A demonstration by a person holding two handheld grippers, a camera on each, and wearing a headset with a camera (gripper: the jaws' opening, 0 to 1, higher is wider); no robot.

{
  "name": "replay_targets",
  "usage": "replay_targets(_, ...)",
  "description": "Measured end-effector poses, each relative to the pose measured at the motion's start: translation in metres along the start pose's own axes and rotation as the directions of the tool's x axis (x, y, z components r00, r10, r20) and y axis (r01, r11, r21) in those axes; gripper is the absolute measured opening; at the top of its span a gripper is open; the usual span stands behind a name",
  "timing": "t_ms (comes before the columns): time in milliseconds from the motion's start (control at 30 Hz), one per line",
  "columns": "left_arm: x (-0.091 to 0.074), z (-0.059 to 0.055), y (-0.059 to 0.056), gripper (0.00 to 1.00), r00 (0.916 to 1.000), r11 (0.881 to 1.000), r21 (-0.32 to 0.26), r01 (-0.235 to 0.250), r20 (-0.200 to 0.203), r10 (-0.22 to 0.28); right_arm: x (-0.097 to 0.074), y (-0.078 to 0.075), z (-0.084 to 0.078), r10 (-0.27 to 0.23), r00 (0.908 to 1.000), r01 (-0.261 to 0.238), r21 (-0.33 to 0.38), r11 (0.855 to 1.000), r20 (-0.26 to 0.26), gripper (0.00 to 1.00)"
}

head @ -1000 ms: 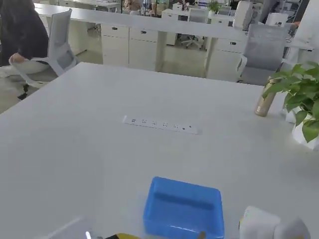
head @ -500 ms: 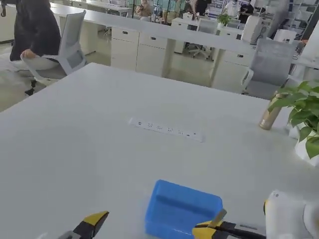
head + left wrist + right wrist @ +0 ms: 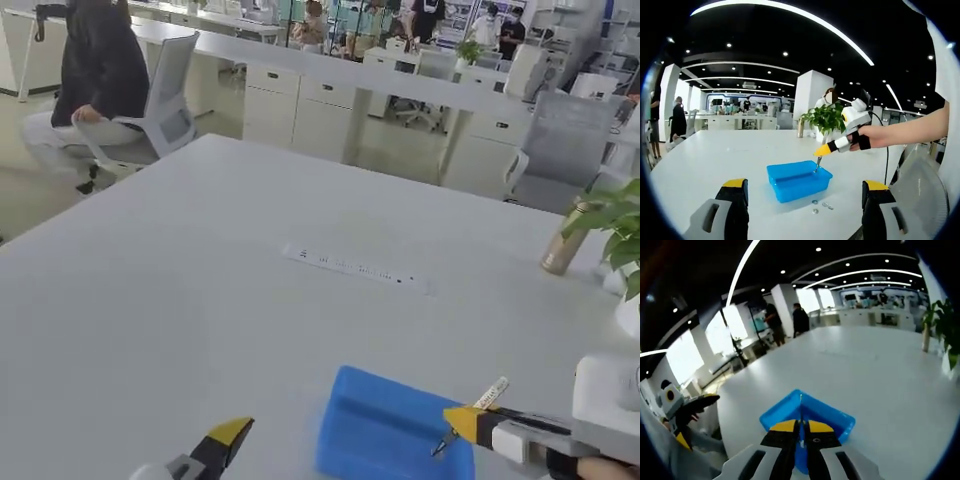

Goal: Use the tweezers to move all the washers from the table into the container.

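Blue container [image 3: 790,186]; right gripper [image 3: 800,426] jaws clamped on tweezers [image 3: 801,409], tips over its interior; washers [image 3: 823,205] on table [image 3: 715,160] just beside it; left gripper [image 3: 805,186] jaws spread wide.

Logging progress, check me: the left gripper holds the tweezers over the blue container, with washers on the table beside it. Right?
No: the right gripper holds the tweezers, as the right gripper view shows; the left gripper is open. The rest is right: they hang over the blue container, with washers on the table beside it.
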State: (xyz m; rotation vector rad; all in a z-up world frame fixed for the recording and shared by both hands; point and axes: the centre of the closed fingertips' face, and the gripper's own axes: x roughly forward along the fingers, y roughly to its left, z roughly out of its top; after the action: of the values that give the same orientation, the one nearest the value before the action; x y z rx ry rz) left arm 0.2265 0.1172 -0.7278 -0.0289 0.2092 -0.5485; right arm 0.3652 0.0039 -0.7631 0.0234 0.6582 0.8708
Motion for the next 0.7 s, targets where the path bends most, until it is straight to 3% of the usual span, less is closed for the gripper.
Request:
replay_targets(367, 0.000, -0.008, 0.003, 0.95, 0.9991, 1.000, 0.019, -0.012, -0.039, 0.013, 0.031, -0.017, -0.020, -0.073, 0.9929, 0.067, -0.069, 0.995, -0.094, 0.03)
replay_targets(500, 0.000, -0.011, 0.003, 0.94, 0.9983, 1.000, 0.030, -0.008, -0.058, 0.009, 0.033, -0.025, -0.022, -0.087, 0.9908, 0.080, -0.075, 0.994, -0.104, 0.03)
replay_targets(700, 0.000, -0.010, 0.004, 0.94, 0.9990, 1.000, 0.010, -0.007, -0.043, 0.007, 0.033, -0.023, -0.023, -0.100, 0.9893, 0.089, -0.099, 0.991, -0.107, 0.03)
